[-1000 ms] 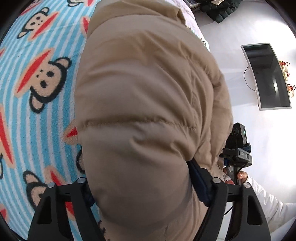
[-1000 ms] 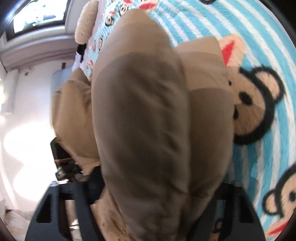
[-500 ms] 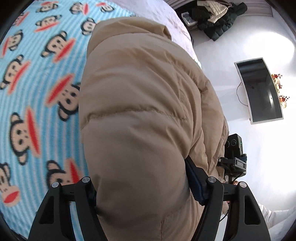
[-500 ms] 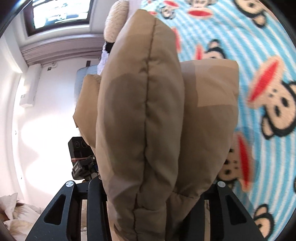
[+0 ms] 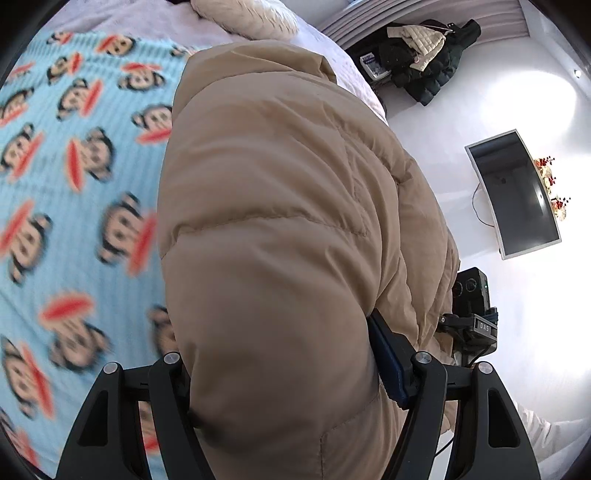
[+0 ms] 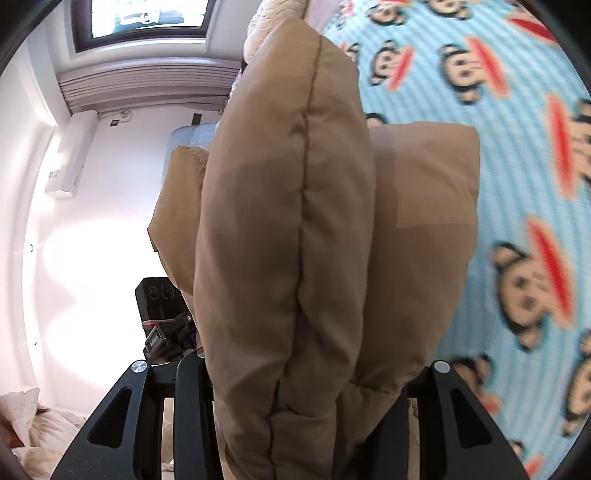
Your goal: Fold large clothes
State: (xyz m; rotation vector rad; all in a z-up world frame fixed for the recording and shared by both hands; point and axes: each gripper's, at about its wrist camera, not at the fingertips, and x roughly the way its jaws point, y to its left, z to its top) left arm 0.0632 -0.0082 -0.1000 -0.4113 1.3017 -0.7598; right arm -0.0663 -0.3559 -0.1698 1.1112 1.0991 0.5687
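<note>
Fingers [image 5: 391, 365] of both grippers clamp the tan puffer jacket [image 5: 280, 221]; it bulges between them.

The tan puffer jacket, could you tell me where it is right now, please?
The tan puffer jacket is gripped by the left gripper and the right gripper, above the monkey-print blanket.

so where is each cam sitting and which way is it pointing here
Left wrist: sits on the left gripper, looking along its fingers over the tan puffer jacket clamped between them, toward the monkey-print blanket; the right gripper shows at right.
Right wrist: sits on the right gripper, looking along its fingers over the bunched jacket toward the blanket and a window; the left gripper shows at left.
Shared: the jacket, the blanket, and each view shows the other gripper.
</note>
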